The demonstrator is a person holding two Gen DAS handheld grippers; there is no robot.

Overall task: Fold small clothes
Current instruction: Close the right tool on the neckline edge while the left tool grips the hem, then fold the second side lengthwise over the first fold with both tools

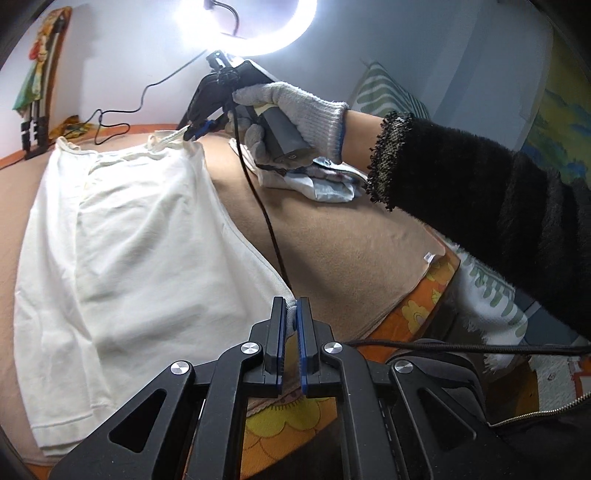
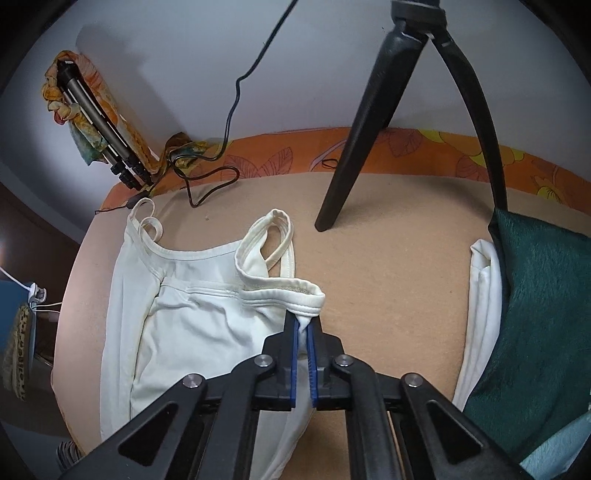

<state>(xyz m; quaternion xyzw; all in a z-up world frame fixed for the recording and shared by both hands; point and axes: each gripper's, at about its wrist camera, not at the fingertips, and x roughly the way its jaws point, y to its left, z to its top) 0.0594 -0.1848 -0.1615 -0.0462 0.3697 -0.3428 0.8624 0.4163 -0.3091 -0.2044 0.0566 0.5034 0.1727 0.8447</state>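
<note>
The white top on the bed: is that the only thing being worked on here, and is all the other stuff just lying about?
In the job:
- white top
- left gripper, shut on its hem
- right gripper, shut on its upper edge, by a strap

Lying about:
- green cushion
- tripod leg
- ring light
- black cable
- folded white cloth

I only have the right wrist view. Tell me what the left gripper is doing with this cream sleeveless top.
Observer: The left gripper is shut on the cream sleeveless cotton top at its near hem corner.
Operator: Report what lies behind my right hand.
Observer: A crumpled white and pale blue printed cloth lies on the tan blanket, under the gloved right hand.
Operator: Name the light source.
Observer: A glowing white ring lamp stands above the top's strap end, where the right gripper pinches the neckline.
</note>
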